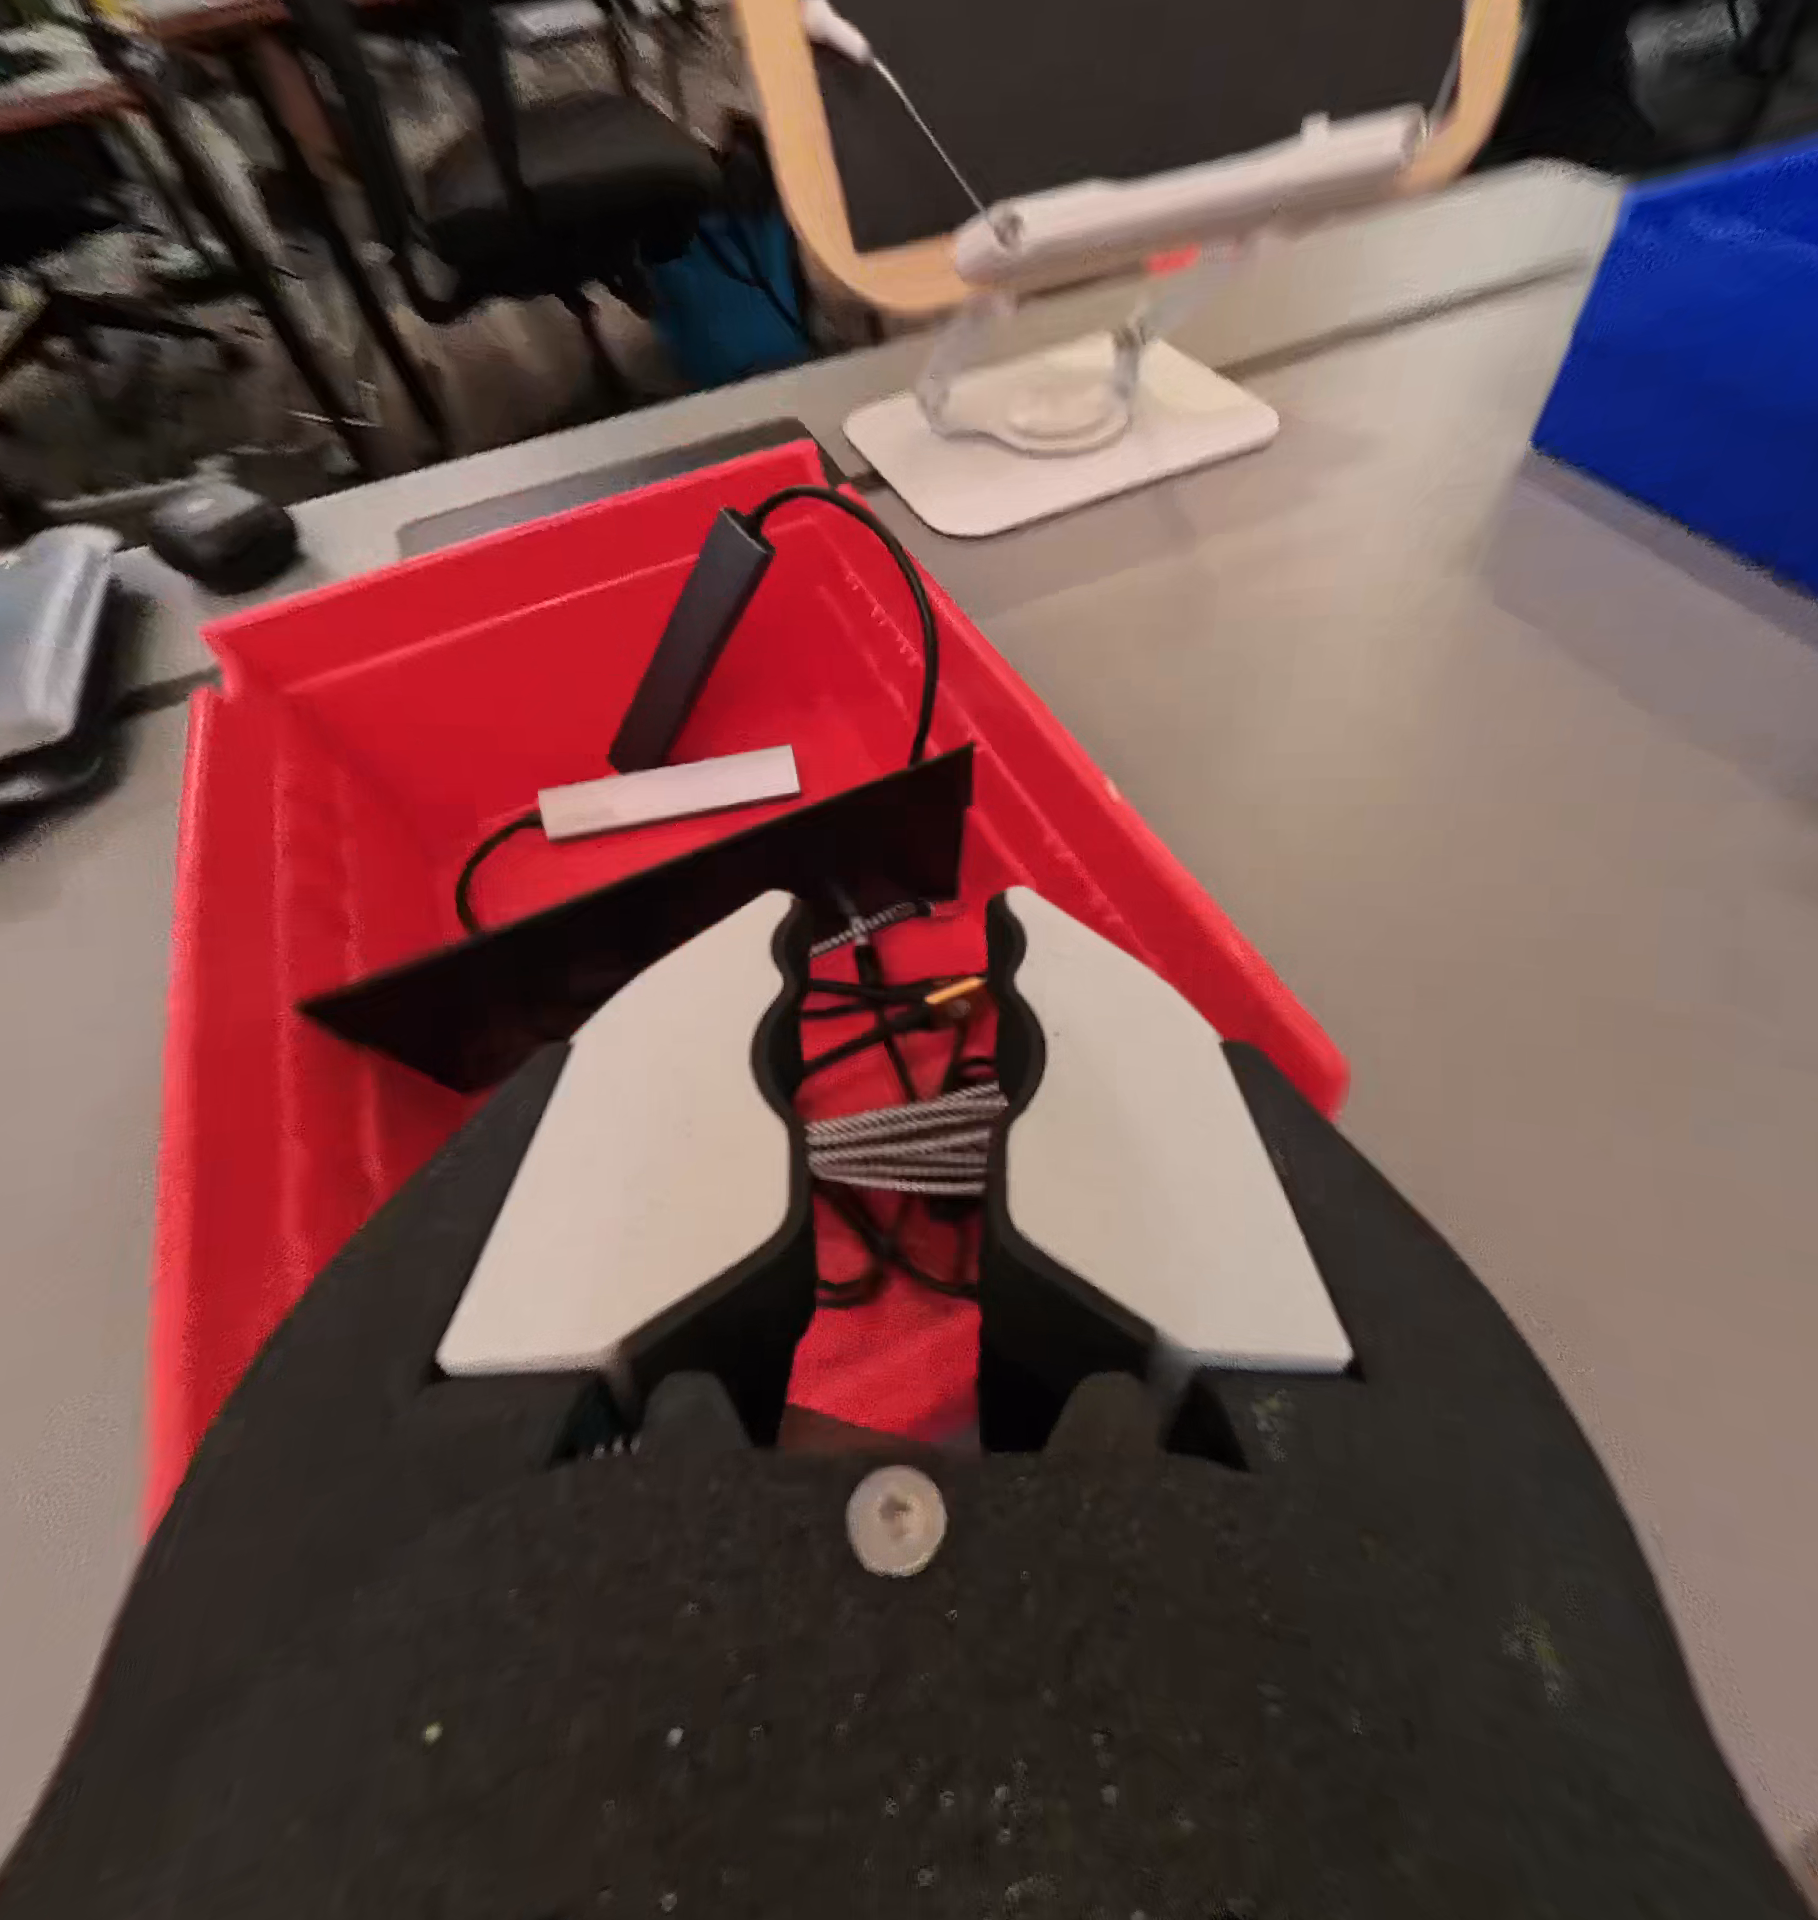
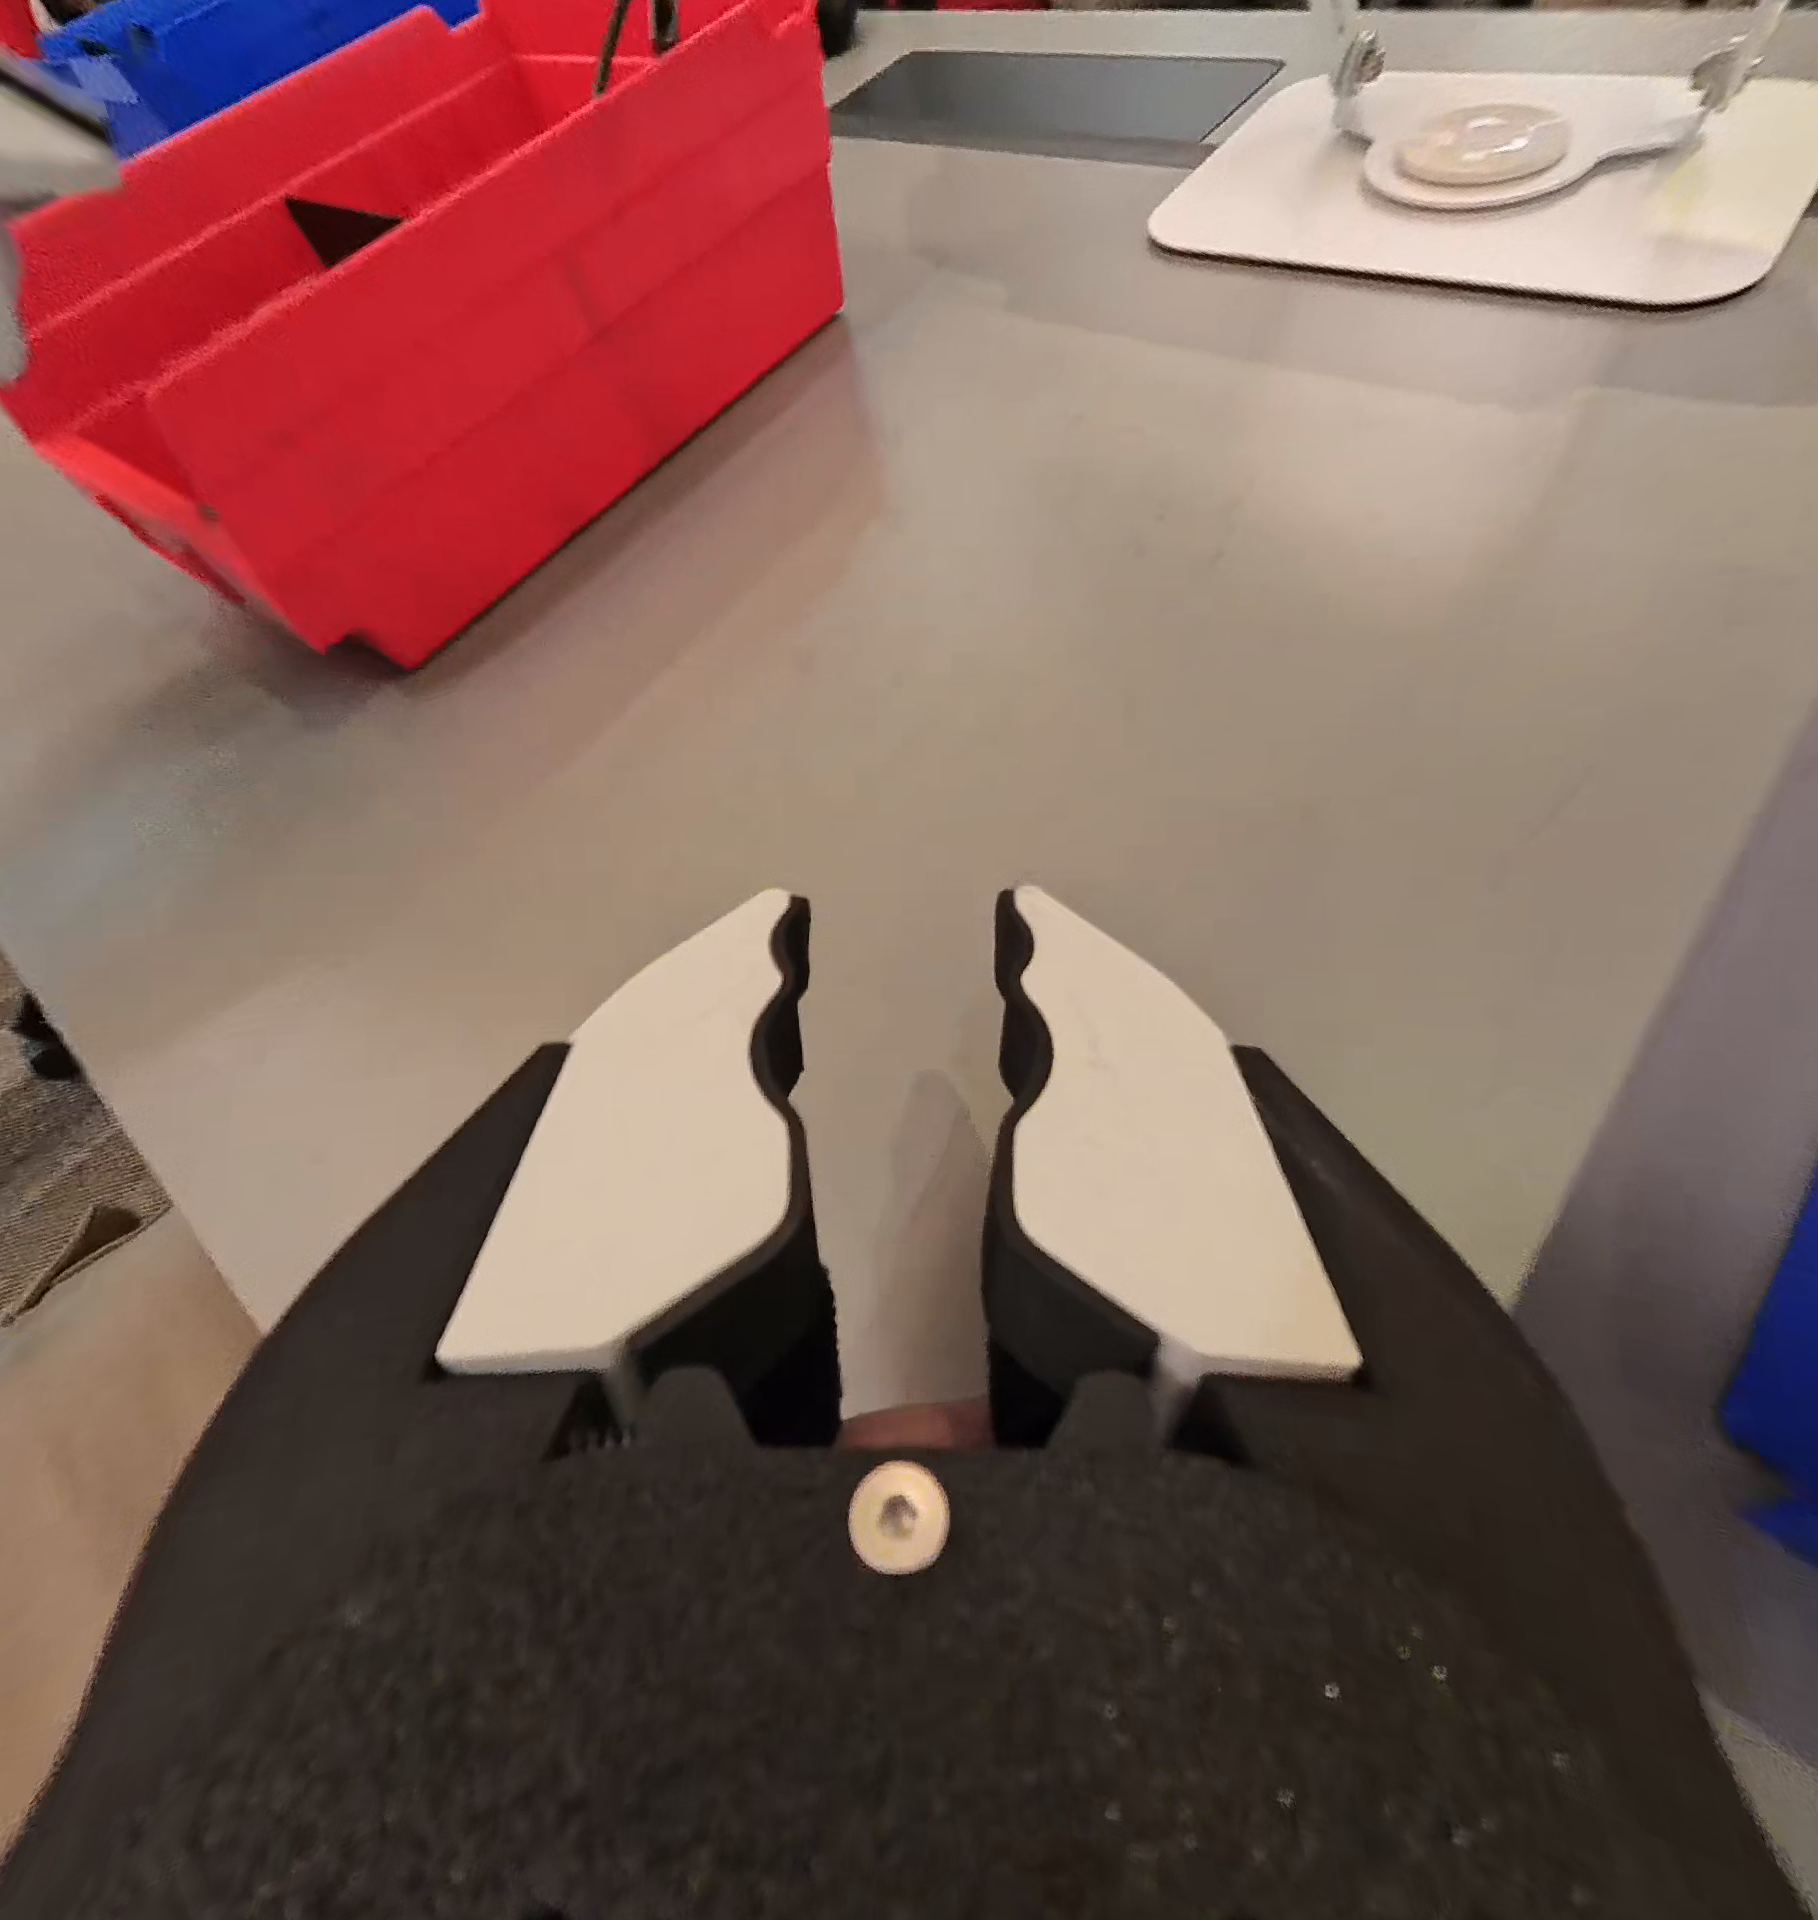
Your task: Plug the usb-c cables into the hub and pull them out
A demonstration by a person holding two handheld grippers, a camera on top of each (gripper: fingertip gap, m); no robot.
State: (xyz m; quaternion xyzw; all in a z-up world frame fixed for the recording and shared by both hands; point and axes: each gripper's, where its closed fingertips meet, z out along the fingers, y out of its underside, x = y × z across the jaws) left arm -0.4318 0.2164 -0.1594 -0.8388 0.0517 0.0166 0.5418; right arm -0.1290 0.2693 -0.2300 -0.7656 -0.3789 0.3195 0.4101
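Your cables lie tangled in the near compartment of the red bin. They look light and limp, so a grip mid-cord would only drag the heap; take one by its stiff plug — the gold-tipped one sits at about 1 o'clock of the braided bundle. The two hubs, dark and silver, lie beyond the black divider, toward 12 o'clock.

Your left gripper hovers over the tangle, fingers parted, holding nothing. Your right gripper waits over bare table, also parted and empty — bin at 10 o'clock.
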